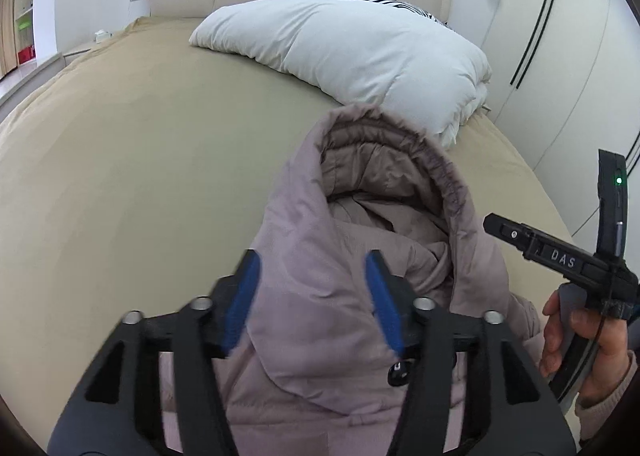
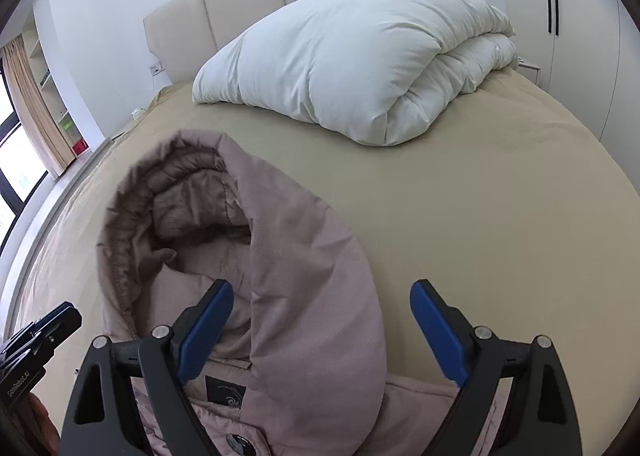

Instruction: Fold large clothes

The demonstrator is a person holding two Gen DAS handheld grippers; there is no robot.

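Observation:
A dusty-pink padded jacket (image 1: 320, 296) lies on the beige bed sheet (image 1: 140, 176), its hood (image 1: 384, 184) spread open toward the headboard. My left gripper (image 1: 313, 260) hovers open over the hood's left side, its blue pads (image 1: 244, 296) standing either side of the fabric without pinching it. In the right wrist view, my right gripper (image 2: 322, 288) is wide open above the hood's (image 2: 280, 240) right flank, near the collar label (image 2: 226, 392). One pad is over the jacket, the other over the bare sheet (image 2: 480, 216). A hand (image 1: 580, 336) holds the right tool.
A folded white duvet (image 2: 360, 56) lies near the padded headboard (image 2: 240, 4), with a zebra-striped pillow (image 1: 400, 2) behind it. White wardrobe doors (image 1: 560, 56) stand along the right. A window with a curtain (image 2: 28, 96) and shelves are on the left.

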